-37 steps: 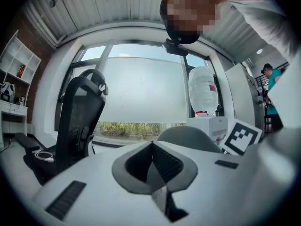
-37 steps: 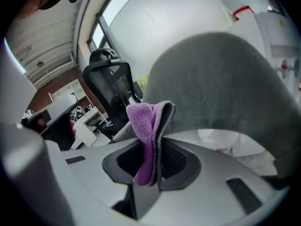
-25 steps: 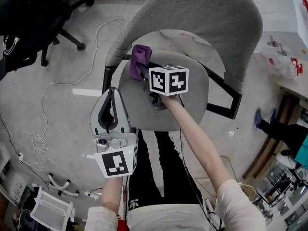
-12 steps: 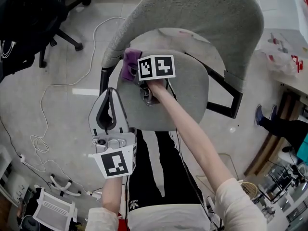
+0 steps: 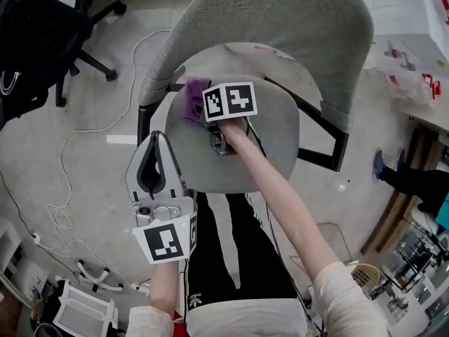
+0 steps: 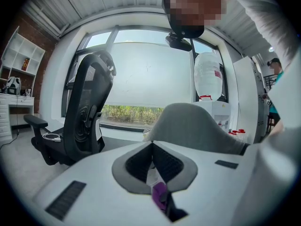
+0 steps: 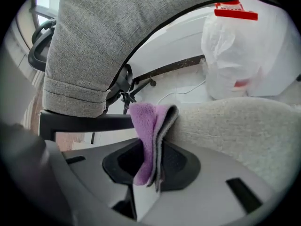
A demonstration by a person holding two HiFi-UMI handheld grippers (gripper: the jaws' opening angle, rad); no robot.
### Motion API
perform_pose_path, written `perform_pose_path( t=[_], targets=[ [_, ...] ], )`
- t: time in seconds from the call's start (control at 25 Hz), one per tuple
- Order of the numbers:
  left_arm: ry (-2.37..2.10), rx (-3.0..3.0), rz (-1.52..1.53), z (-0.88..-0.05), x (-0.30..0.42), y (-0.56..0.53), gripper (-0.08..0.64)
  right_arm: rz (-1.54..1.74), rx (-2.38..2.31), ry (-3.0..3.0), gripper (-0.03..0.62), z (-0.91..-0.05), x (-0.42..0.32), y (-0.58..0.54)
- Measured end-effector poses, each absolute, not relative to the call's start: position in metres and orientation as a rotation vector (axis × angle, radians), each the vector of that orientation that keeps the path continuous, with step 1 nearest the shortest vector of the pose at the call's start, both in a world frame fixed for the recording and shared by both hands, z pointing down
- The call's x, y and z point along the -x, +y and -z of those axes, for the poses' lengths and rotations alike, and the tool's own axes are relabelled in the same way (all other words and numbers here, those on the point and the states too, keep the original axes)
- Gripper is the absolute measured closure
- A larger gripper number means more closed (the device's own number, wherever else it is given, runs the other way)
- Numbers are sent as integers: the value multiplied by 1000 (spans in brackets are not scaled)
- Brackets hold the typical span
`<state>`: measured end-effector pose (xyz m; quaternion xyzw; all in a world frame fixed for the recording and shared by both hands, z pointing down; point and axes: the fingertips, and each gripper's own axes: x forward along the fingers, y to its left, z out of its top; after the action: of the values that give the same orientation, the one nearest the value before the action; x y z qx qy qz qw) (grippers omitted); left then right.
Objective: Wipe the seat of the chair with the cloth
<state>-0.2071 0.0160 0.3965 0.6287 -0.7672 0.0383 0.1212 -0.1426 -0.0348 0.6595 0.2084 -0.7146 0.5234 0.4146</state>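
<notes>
The right tongs [image 5: 205, 112] are closed on the cloth [image 5: 194, 97], a purple one folded so that a grey edge shows. In the right gripper view the cloth [image 7: 149, 135] stands pinched upright between the 2 jaws of the right tongs [image 7: 150, 161], its top sticking out above them and its right side touching the grey fabric of the seat [image 7: 235, 126]. From the head view the cloth sits at the seat's [image 5: 273, 135] rear left edge, just beside the black frame bar [image 5: 144, 114] on that side and under the curve of the backrest [image 5: 280, 27]. The right arm [image 5: 280, 195] reaches across the seat from its front edge.

The left tongs [image 5: 157, 140] are held off the chair, over the floor [image 5: 84, 181] by the seat's front left corner, tips pointing toward the chair. Their jaws are together with nothing between them; in the left gripper view the dark pads of the left tongs [image 6: 153, 157] meet in a line, and a bit of purple shows through the gap below them.

A black office chair [image 5: 42, 34] stands well apart at the far left, a white cable [image 5: 137, 55] trails over the floor, and a white plastic bag [image 7: 244, 55] lies beyond the seat on the right
</notes>
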Motion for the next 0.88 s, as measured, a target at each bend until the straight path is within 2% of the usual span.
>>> perform_pose_path(
  t=[0.88],
  targets=[
    [-2164,-1913,-125,-395,166,-15,547,-1197,-846,-1655,497,-660,-70,-91]
  ],
)
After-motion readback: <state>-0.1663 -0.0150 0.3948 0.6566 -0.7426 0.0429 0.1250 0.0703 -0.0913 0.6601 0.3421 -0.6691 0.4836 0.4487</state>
